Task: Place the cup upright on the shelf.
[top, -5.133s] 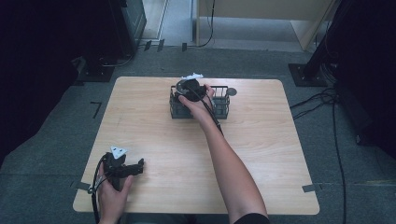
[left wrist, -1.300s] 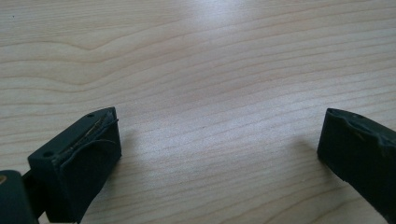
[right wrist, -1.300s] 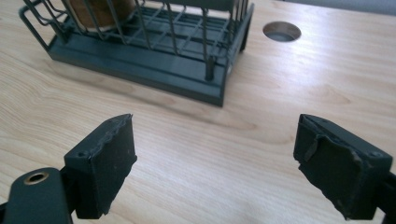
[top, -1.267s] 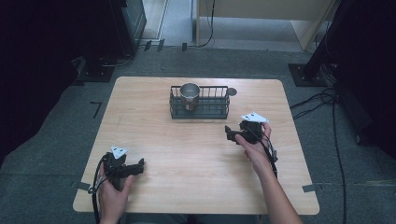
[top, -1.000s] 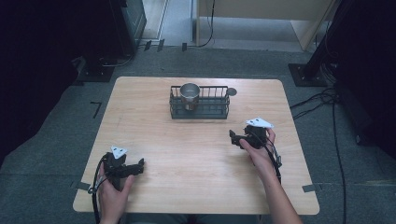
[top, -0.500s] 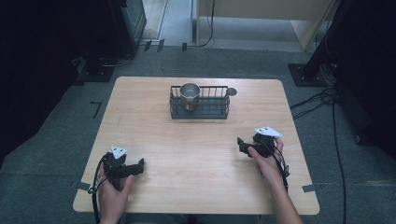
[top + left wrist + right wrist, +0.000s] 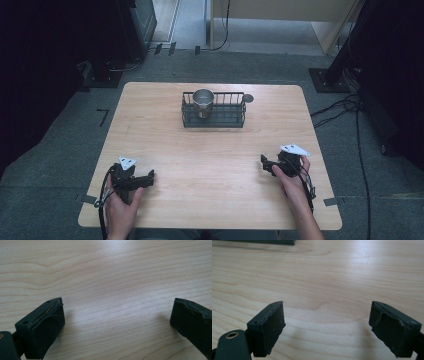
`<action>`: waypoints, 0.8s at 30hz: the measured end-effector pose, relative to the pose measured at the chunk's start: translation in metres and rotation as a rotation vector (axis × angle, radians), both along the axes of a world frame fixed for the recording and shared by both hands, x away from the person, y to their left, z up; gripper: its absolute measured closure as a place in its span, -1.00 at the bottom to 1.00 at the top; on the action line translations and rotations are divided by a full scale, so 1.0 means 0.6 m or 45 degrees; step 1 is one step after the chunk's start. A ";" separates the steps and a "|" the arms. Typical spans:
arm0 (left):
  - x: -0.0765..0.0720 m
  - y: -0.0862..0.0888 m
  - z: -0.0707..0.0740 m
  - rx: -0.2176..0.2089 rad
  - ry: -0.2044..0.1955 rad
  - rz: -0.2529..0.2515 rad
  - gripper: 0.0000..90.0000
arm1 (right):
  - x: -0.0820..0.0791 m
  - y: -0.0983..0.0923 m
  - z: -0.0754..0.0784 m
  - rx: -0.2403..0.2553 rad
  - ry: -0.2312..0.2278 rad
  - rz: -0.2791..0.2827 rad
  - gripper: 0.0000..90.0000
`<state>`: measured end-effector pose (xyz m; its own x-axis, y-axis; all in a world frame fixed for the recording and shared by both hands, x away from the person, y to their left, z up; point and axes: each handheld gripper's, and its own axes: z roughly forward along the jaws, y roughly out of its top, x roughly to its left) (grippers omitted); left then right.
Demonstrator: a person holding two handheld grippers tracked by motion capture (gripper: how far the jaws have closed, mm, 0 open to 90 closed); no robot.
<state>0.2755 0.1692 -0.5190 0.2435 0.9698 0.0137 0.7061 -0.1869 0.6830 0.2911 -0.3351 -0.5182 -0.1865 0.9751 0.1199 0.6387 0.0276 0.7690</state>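
A metal cup (image 7: 202, 100) stands upright in the left end of a black wire basket (image 7: 227, 119) at the back middle of the wooden table (image 7: 215, 160). My left gripper (image 7: 151, 176) rests near the front left corner, pointing right. Its jaws are open over bare wood in the left gripper view (image 7: 117, 315). My right gripper (image 7: 263, 163) is low over the table at the front right, pointing left. It too is open with nothing between its pads in the right gripper view (image 7: 327, 317). Both grippers are far from the basket.
A small grey disc (image 7: 248, 98) lies on the table by the basket's right end. Cables (image 7: 345, 107) run over the floor to the right of the table. Dark equipment stands along the left and right sides of the room.
My right gripper let go of the cup in the basket and came back to the near right of the table, sinking a little over the last second. The left gripper has stayed put.
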 end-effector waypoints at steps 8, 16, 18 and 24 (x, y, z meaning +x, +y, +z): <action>0.000 0.000 0.000 -0.001 0.000 0.001 -1.00 | -0.021 -0.028 -0.007 -0.006 0.011 -0.043 -0.71; 0.000 0.000 0.000 0.000 0.000 0.000 -1.00 | -0.040 -0.055 -0.009 -0.024 0.018 -0.091 -0.72; 0.000 0.000 0.000 0.002 0.000 -0.001 -1.00 | -0.044 -0.061 -0.009 -0.025 0.025 -0.098 -0.72; 0.000 0.000 0.000 0.000 0.000 0.000 -1.00 | -0.060 -0.076 -0.011 -0.093 0.056 -0.133 -0.72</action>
<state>0.2755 0.1692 -0.5189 0.2435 0.9698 0.0137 0.7061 -0.1870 0.6829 0.2549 -0.3809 -0.5250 -0.0796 0.9954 0.0540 0.6741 0.0138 0.7385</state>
